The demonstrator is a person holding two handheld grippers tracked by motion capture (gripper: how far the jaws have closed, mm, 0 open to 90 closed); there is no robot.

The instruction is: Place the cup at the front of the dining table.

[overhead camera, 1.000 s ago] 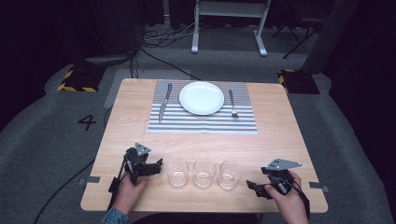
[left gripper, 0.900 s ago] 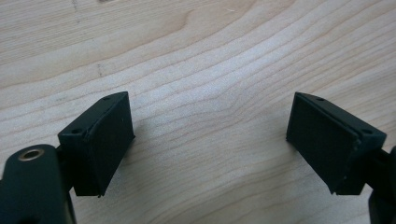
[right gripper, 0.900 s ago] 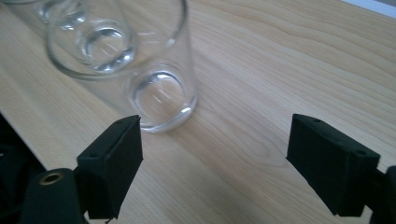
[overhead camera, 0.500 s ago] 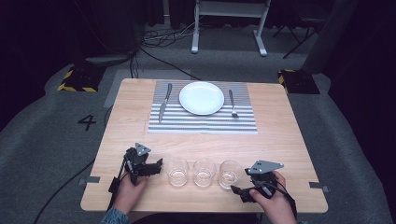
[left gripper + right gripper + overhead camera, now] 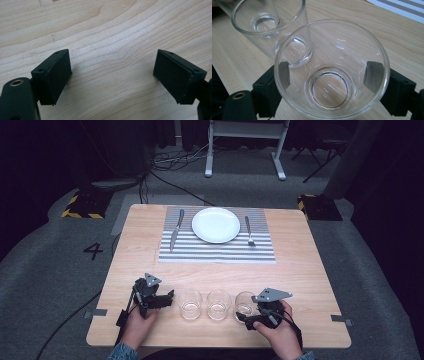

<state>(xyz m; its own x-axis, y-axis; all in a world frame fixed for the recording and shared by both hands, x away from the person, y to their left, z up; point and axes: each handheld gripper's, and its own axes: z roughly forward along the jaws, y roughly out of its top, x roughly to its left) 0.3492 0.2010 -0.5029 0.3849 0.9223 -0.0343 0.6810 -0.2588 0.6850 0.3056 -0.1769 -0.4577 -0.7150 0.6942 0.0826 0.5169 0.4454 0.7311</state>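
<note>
Right glass (image 5: 244, 305): nearest my right hand, last of three glasses in a row along the near edge of the wooden table (image 5: 300, 270); upright and clear.
Right gripper (image 5: 250, 316): I see its two black jaws standing on either side of that glass in the right gripper view, close to the wall; whether they press it I cannot tell.
Middle glass (image 5: 218, 303): just left of the right glass, upright.
Left glass (image 5: 190, 304): next along, upright, near my left gripper.
Left gripper (image 5: 167, 299): jaws spread wide over bare wood, holding nothing.
Far side: white plate (image 5: 216, 224) on a striped placemat (image 5: 217, 251), knife (image 5: 176, 228) left of it, fork (image 5: 248, 231) right.
</note>
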